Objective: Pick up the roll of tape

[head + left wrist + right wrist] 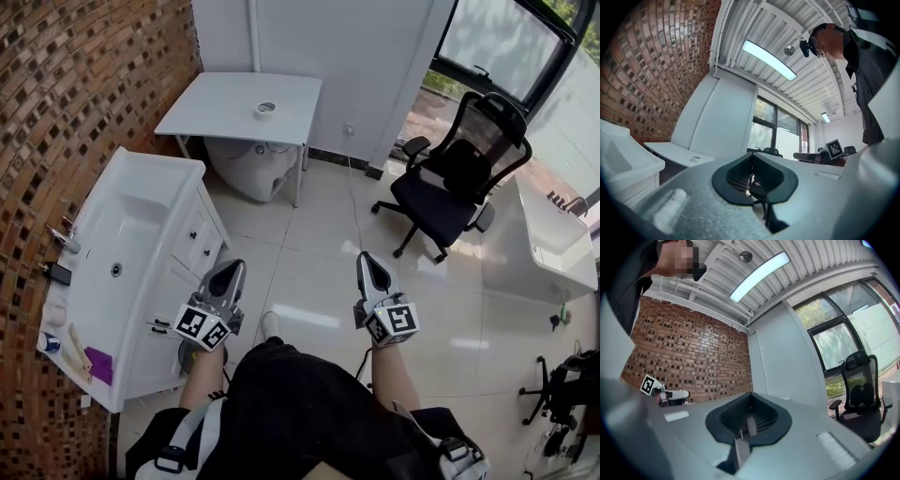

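Held out low over a glossy, pale tiled floor [309,248]: left gripper [231,272] and right gripper [368,264], both smooth grey wedges tapering to a blunt point, each backed by a cube of black-and-white square markers. In the left gripper view, ribbed dark pads set inside a black rounded collar, pressed together along a thin seam, with nothing between the jaws. Much the same in the right gripper view: jaws fully closed, empty. Well ahead of both and untouched, the roll of tape [265,110], a small pale ring lying flat, a little right of the middle of a white bench [216,117]. Flat matte top there, thin legs, pushed up against a plain pale wall. Along the left, a rough wall [66,84] of small brown and dark bricks. Against it, a white vanity [141,225] with a smooth rectangular basin, a round drain and panelled cabinet fronts below. On its near rim, a few small items, among them a purple cloth [99,365]. Off to the right, a black office chair [457,183] with a curved mesh back, armrests and a star base on castors, beside dark-framed windows. Overhead in both gripper views, a ridged white ceiling with long strip lights.
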The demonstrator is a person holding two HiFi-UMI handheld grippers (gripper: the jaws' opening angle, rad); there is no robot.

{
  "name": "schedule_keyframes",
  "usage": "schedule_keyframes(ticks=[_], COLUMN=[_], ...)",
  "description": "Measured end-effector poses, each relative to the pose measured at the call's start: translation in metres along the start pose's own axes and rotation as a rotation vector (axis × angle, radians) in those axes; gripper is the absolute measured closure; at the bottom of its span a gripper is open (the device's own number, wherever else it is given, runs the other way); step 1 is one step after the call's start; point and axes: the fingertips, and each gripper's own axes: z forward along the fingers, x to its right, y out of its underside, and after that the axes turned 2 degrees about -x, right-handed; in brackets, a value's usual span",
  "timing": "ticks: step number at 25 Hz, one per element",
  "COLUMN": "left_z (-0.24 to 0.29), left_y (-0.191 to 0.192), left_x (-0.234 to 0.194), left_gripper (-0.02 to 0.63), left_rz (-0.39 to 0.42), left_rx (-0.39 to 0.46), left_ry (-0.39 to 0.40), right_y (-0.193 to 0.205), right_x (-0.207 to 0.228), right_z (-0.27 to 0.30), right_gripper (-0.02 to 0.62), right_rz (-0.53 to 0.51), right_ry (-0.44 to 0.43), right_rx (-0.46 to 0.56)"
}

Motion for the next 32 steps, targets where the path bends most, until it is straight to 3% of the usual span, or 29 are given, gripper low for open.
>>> schedule_keyframes(ticks=[5,11,20,32], left_z=[0.038,0.066,0.088,0.109], left_y=[-0.01,-0.02,-0.017,-0.01], left_x=[-0.044,-0.099,-0.167,-0.221], left_gripper=[0.606,0.606,0.606,0.606], left_rz=[-0.005,-0.011,-0.02,-0.042], left_rx=[0.023,0.028,-0.012,-0.028], left_ry=[0.014,-0.003,-0.019,-0.025], right_y=[-0.011,-0.017,0.005,0.018], right_x=[0.018,0.014,0.014,-0.003], right_z=[0.052,0.12,0.198,0.261], right_gripper=[0.591,0.591,0.591,0.59], right_rz=[-0.015,-0.037,-0.023,-0.013], right_ry=[0.018,-0.029,-0.029,-0.057], right_rx=[0.002,-0.028,-0.049,-0.091])
